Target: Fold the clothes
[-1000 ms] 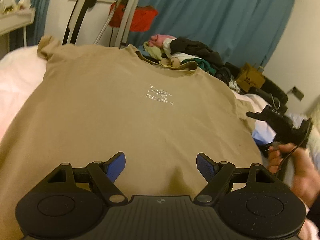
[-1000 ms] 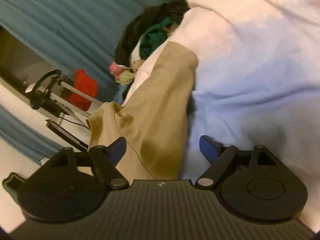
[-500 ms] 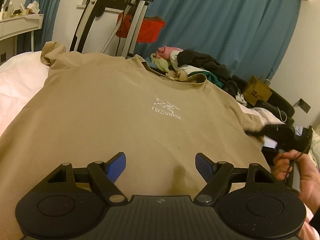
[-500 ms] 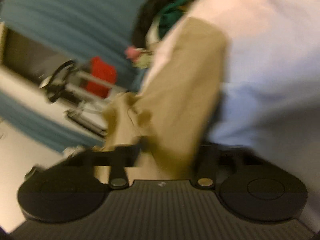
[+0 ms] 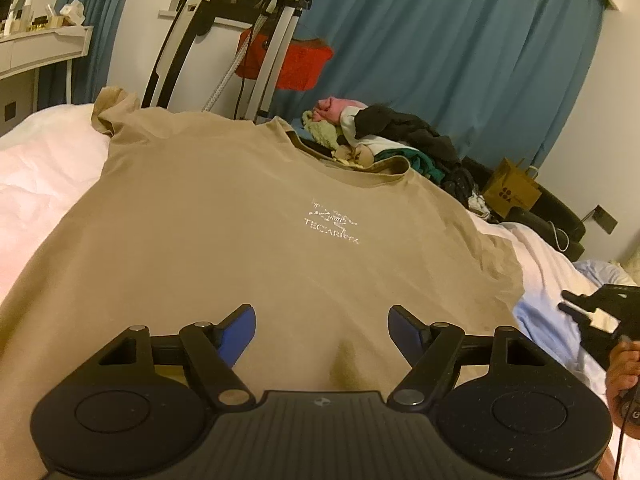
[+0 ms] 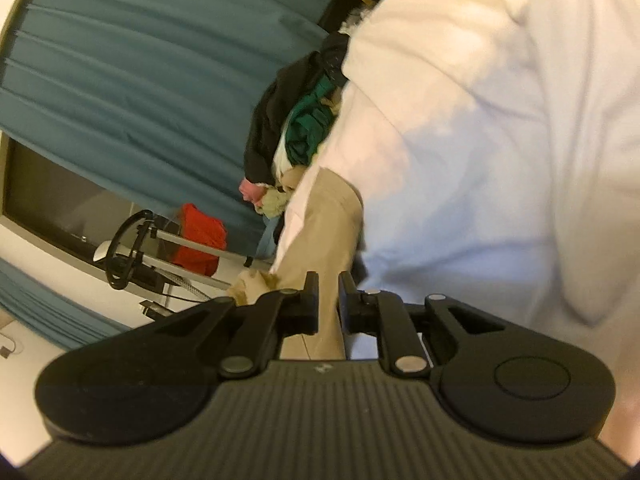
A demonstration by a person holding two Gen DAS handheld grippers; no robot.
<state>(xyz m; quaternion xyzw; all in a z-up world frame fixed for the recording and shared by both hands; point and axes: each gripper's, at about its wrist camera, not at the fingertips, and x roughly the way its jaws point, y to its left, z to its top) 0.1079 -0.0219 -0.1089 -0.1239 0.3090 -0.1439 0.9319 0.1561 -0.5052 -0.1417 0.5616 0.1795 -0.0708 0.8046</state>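
The tan T-shirt [image 5: 224, 240] lies face up on the white bed [image 5: 36, 184], spread nearly flat, its small white chest logo showing. The sleeve farthest from the right gripper [image 6: 329, 300] is bunched at the bed's edge; the sleeve nearest it runs toward the narrow gap between that gripper's jaws. Those jaws have just been opening a little after a hard pinch, and tan cloth sits between them, though I cannot tell whether the pads truly press on it.

The main risk, as I judge it, is a shallow or loosening hold there: if the sleeve slips out midway through a fold, it drops crooked and the shirt's body wrinkles. Pulling too briskly could also drag the whole shirt across the bed.

The left gripper [image 5: 322, 326] hovers over the shirt's hem with jaws spread wide, grasping nothing. Beyond the shirt's collar sits a heap of other clothes [image 5: 384, 136], then blue curtains [image 5: 460, 60].
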